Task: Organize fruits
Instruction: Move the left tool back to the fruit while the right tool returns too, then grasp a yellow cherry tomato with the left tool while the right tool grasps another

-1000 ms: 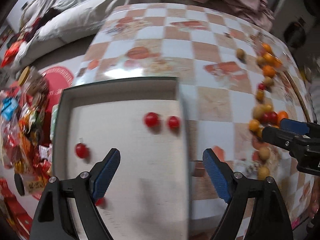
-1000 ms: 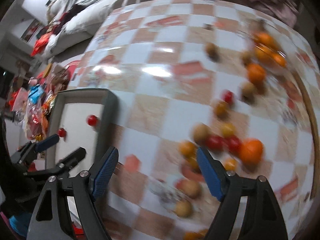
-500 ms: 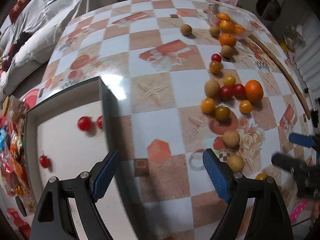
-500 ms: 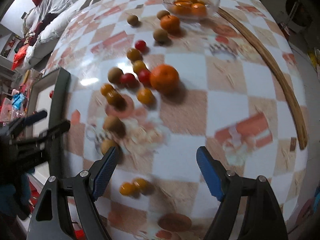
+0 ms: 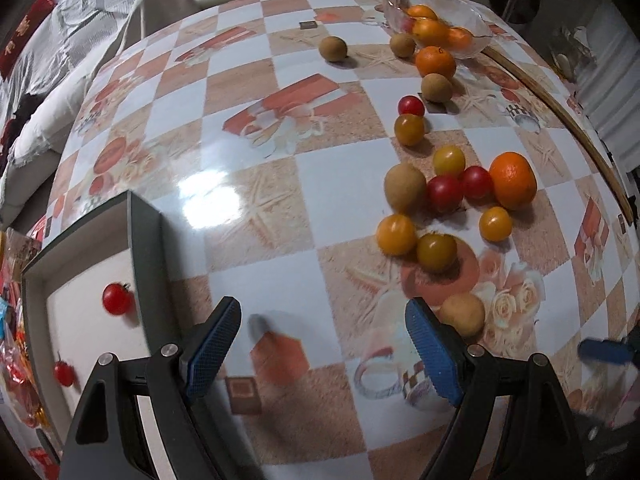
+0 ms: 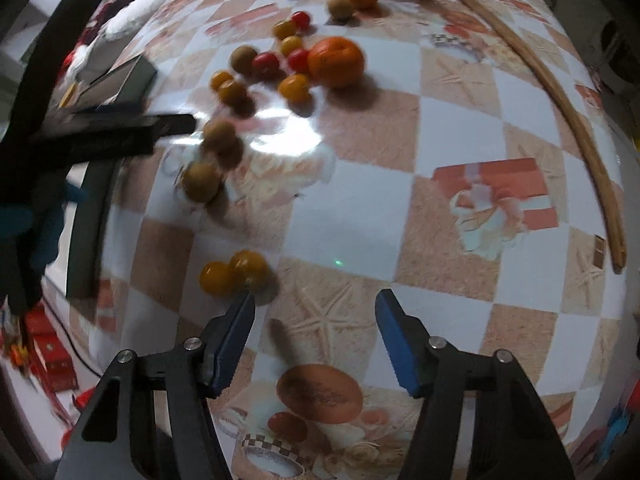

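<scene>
My left gripper hangs open over bare tablecloth between the grey tray and the fruit cluster, with nothing between its fingers. Two red cherry tomatoes lie in the tray. The cluster holds an orange, red tomatoes, yellow tomatoes and brown round fruits; another brown fruit sits by the right finger. My right gripper is closing its jaws on nothing. Two yellow tomatoes lie just beyond its left finger.
A glass bowl with oranges stands at the far side of the table. A curved wooden stick lies along the right edge. Snack packets lie left of the tray. A sofa with cushions and clothes sits behind the table.
Both grippers have travelled from the tray toward the loose fruit. The tray has slid to the left of both views. The right jaws have narrowed.
</scene>
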`<action>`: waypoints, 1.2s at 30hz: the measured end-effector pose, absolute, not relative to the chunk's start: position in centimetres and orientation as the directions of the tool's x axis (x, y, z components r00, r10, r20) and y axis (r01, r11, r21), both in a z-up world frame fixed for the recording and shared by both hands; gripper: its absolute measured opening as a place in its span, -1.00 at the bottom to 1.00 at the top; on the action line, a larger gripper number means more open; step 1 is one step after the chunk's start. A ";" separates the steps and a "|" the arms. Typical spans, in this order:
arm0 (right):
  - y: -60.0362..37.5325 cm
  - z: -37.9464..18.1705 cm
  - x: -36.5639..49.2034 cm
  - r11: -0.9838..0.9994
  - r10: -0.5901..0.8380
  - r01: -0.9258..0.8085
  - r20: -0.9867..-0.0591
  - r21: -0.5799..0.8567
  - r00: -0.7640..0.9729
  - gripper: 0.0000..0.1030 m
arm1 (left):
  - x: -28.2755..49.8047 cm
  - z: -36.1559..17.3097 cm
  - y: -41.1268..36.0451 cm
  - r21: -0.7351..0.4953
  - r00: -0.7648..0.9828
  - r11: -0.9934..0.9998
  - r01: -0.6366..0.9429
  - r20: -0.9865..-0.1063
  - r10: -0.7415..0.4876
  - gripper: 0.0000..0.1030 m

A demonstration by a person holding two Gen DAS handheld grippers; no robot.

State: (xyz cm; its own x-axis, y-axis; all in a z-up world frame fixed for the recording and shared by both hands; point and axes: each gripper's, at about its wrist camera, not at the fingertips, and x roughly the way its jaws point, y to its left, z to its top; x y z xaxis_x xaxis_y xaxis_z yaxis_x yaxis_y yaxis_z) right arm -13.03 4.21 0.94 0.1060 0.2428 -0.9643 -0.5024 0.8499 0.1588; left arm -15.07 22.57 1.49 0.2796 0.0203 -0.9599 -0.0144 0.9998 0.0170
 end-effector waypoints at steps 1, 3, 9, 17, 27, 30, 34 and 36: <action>4.4 0.8 -13.3 0.841 0.246 -0.517 -0.964 0.159 0.103 0.21 | -14.8 1.4 22.4 0.016 0.280 1.000 -0.012 -0.960 0.019 0.66; 4.9 0.6 -13.6 0.820 0.250 -0.551 -0.963 0.155 0.103 0.19 | -14.3 1.1 22.3 0.012 0.278 1.000 -0.008 -0.960 0.014 0.66; 6.8 0.8 -13.8 0.758 0.281 -0.638 -0.951 0.135 0.132 0.12 | -13.3 0.9 22.1 -0.017 0.282 1.000 -0.020 -0.959 -0.011 0.66; 7.5 0.4 -12.9 0.722 0.402 -0.629 -0.915 0.288 0.041 -0.08 | -12.6 1.1 22.5 -0.095 0.285 0.995 -0.034 -0.955 -0.082 0.57; 7.7 -0.4 -13.1 0.698 0.481 -0.579 -0.875 0.421 -0.056 -0.41 | -13.3 1.9 22.6 -0.116 0.294 0.993 0.006 -0.949 -0.113 0.56; 6.6 -0.3 -12.8 0.697 0.485 -0.579 -0.873 0.424 -0.055 -0.41 | -14.1 1.9 23.5 -0.102 0.288 0.995 0.022 -0.952 -0.104 0.56; 6.9 -0.5 -12.8 0.672 0.478 -0.615 -0.876 0.412 -0.064 -0.40 | -14.4 0.9 23.7 -0.044 0.264 0.998 0.046 -0.963 -0.054 0.56; 7.2 -0.4 -13.4 0.655 0.464 -0.648 -0.884 0.389 -0.062 -0.40 | -14.2 0.9 23.4 -0.034 0.278 0.998 0.056 -0.959 -0.048 0.56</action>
